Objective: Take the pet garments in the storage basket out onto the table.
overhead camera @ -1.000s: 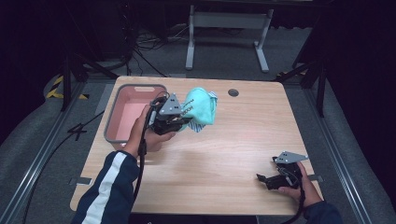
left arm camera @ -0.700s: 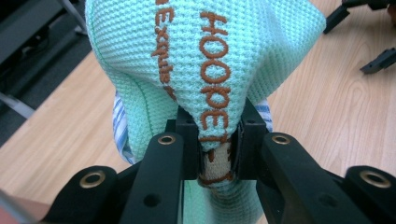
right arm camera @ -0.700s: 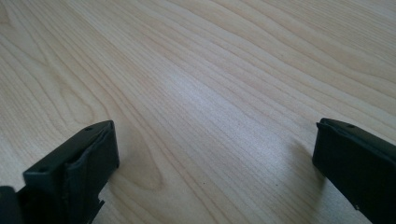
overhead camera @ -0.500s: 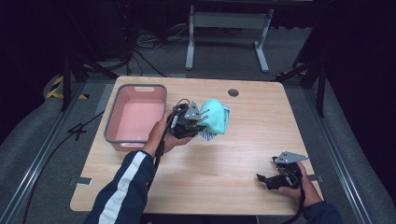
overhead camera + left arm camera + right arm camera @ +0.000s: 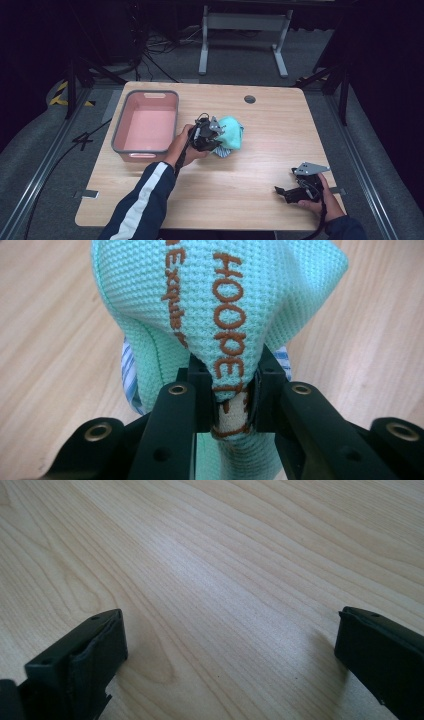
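Left gripper [image 5: 227, 390] pinching mint cloth [image 5: 220, 305] above table [image 5: 280, 125]; right gripper [image 5: 230, 645] spread wide, empty.

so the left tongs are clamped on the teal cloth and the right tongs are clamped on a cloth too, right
Not quite. The left tongs are clamped on the teal cloth, but the right tongs are open and hold nothing, with bare wooden table between the jaws. The right gripper view shows it.

mint waffle-knit cloth [image 5: 220, 300] with rust lettering; pink bin [image 5: 146, 128]
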Demonstrator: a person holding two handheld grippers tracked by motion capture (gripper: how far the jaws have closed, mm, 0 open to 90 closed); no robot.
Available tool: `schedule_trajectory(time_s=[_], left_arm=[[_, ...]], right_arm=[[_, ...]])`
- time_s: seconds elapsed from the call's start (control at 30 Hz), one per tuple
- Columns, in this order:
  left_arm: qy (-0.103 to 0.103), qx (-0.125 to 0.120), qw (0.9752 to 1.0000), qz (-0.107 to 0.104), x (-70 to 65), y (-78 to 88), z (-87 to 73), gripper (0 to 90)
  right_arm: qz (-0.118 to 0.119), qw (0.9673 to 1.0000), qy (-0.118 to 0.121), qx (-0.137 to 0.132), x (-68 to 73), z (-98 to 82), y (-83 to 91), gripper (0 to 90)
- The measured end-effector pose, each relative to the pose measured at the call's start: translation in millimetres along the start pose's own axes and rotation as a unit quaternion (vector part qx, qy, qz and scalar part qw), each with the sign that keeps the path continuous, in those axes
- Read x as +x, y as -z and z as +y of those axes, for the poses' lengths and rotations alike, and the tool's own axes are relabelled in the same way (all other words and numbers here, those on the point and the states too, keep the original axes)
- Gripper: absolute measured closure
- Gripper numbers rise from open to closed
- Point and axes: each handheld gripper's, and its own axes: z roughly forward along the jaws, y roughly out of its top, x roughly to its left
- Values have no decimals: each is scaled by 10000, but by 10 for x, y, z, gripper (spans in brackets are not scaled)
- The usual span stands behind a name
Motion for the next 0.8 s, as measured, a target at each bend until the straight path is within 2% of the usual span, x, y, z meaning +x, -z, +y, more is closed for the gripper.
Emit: schedule_trajectory(time_s=[0.1,0.17,0.33,0.43,0.57,0.7,0.8], left_arm=[[81,-22,10000,26,-15,-116,-34,754],[72,63,10000,-24,-33,-187,-50,749],[77,150,9998,-50,-64,-283,-75,712],[80,103,9999,-37,-81,-297,-83,684],[90,103,9999,-45,-98,-293,-72,589],[183,76,9998,-4,-108,-268,-63,461],[287,-38,9996,6,-111,-250,-65,388]], right_arm=[[-2,10000,5,-2,-1,0,0,5],[-1,10000,-1,1,0,0,0,6],[-1,10000,2,-1,0,0,0,6],[-1,10000,1,0,0,0,0,6],[-1,10000,0,0,0,0,0,6],[-1,10000,2,0,0,0,0,6],[-2,10000,5,-2,-1,0,0,6]])
